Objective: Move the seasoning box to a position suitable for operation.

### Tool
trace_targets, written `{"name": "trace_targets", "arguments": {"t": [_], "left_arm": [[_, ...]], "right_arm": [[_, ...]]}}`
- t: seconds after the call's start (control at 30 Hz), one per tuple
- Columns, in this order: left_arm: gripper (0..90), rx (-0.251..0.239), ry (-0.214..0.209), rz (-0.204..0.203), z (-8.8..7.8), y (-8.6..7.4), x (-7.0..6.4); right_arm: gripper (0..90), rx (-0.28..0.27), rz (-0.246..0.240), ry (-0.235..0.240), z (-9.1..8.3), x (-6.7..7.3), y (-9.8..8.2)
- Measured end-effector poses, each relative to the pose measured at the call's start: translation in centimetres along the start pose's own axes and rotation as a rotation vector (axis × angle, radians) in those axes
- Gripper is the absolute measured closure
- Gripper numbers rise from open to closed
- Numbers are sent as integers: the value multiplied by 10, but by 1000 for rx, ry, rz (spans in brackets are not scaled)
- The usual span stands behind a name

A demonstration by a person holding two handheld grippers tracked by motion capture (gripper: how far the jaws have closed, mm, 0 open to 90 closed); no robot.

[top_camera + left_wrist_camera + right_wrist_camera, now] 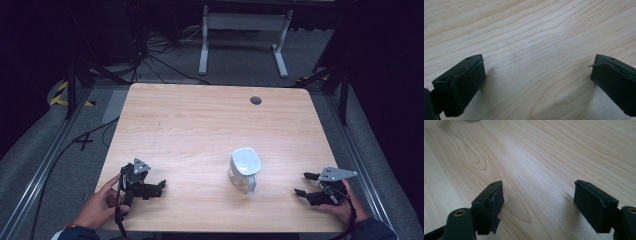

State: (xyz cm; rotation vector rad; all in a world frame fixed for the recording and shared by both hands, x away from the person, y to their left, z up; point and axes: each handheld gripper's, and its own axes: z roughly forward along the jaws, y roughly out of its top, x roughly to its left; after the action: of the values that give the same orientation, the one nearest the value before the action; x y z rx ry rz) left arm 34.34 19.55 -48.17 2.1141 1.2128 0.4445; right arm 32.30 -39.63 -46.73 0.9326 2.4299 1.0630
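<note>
A small clear jug (245,171) with a white lid and a handle stands upright on the wooden table (200,125), near the front and right of centre. My left gripper (161,187) rests low over the table at the front left, held by a hand and pointing right toward the jug. Its jaws stand wide open over bare wood (537,67). My right gripper (302,183) sits at the front right and points left toward the jug. It too is open with nothing between its pads (538,188). Both grippers are well apart from the jug.
A round cable hole (256,100) sits near the table's far edge. Beyond the table are a white desk frame (245,35) and cables on the grey floor (165,55). Metal rails (45,165) run along both sides.
</note>
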Motion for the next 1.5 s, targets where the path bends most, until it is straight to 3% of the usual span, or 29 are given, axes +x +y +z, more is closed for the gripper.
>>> {"name": "trace_targets", "arguments": {"t": [0.57, 0.73, 0.8, 0.83, 0.93, 0.97, 1.1, 1.23, 1.3, 1.43, 1.5], "left_arm": [[3, 2, -41, 56, 2, 3, 3], [3, -7, -56, 74, 4, 4, 4], [2, -4, -59, 78, 4, 4, 4], [2, -6, -57, 80, 4, 4, 5], [1, 4, -58, 81, 4, 5, 5], [0, -3, -56, 72, 4, 5, 4], [0, -9, -64, 75, 6, 5, 4], [0, 9, -72, 78, 5, 7, 3], [0, 9, -72, 78, 5, 7, 3], [3, -2, -71, 84, 6, 6, 3], [3, 5, -73, 91, 5, 6, 3]], "right_arm": [[241, 12, 2, 0, 0, 0, 2], [358, 32, 10, -2, -2, -1, 8], [491, -28, 9, 12, -8, 1, 20], [491, -28, 9, 12, -8, 1, 20], [643, -111, 14, 52, -16, 3, 37], [690, -150, -8, 68, -21, 8, 49], [744, -173, -41, 81, -23, 16, 67], [788, -201, -100, 135, -17, 33, 104], [802, -206, -109, 138, -16, 36, 109], [857, -229, -186, 205, -6, 58, 141], [871, -227, -196, 212, -3, 62, 146]]}}
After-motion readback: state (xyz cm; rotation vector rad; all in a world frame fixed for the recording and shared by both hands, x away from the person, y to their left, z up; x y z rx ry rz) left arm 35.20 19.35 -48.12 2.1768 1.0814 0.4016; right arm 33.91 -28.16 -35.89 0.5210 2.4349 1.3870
